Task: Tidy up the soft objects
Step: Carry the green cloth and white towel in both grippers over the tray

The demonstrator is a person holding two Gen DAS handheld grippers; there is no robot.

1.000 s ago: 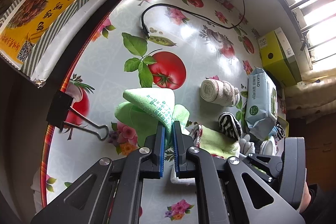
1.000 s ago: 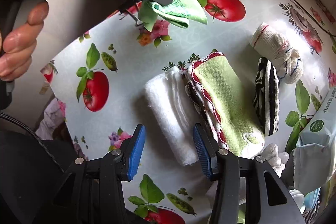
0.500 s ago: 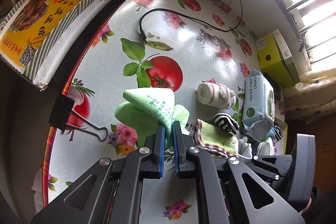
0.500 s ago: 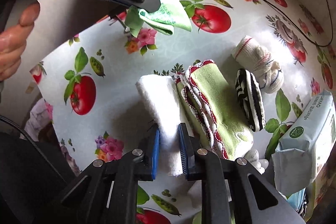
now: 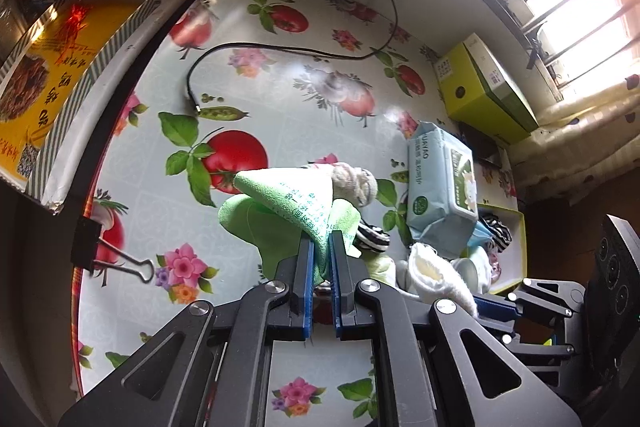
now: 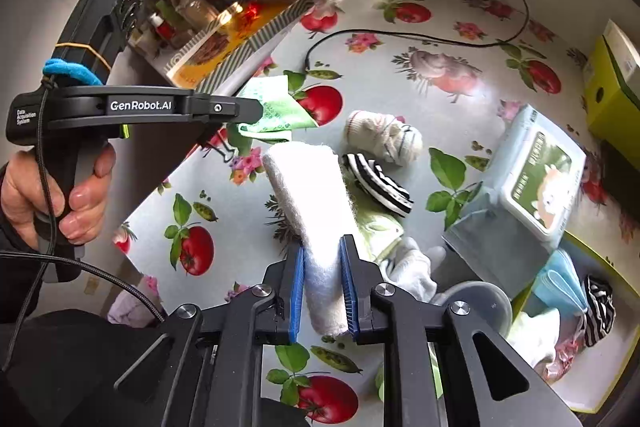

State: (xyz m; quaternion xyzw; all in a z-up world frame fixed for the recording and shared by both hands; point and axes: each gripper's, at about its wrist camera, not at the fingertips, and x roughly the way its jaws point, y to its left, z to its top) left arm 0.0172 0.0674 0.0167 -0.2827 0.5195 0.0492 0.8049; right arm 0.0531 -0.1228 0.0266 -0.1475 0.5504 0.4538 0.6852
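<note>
My left gripper (image 5: 321,247) is shut on a bright green cloth (image 5: 288,203) and holds it above the table; the cloth also shows in the right wrist view (image 6: 276,111). My right gripper (image 6: 322,247) is shut on a folded white towel (image 6: 312,195) lifted off the table; the towel also shows in the left wrist view (image 5: 436,275). Below lie a pale green towel (image 6: 380,227), a black-and-white striped sock (image 6: 376,183) and a rolled white sock (image 6: 384,135). A yellow-green tray (image 6: 600,383) at the right holds several soft items.
A wet-wipes pack (image 6: 528,187) lies right of the socks. A yellow-green box (image 5: 480,87) stands at the far right. A black cable (image 5: 280,51) crosses the table. A binder clip (image 5: 104,251) sits on the left edge beside a yellow printed box (image 5: 48,67).
My right gripper closed on the white towel and lifted it off the table. My left gripper rose and moved right with the green cloth.
</note>
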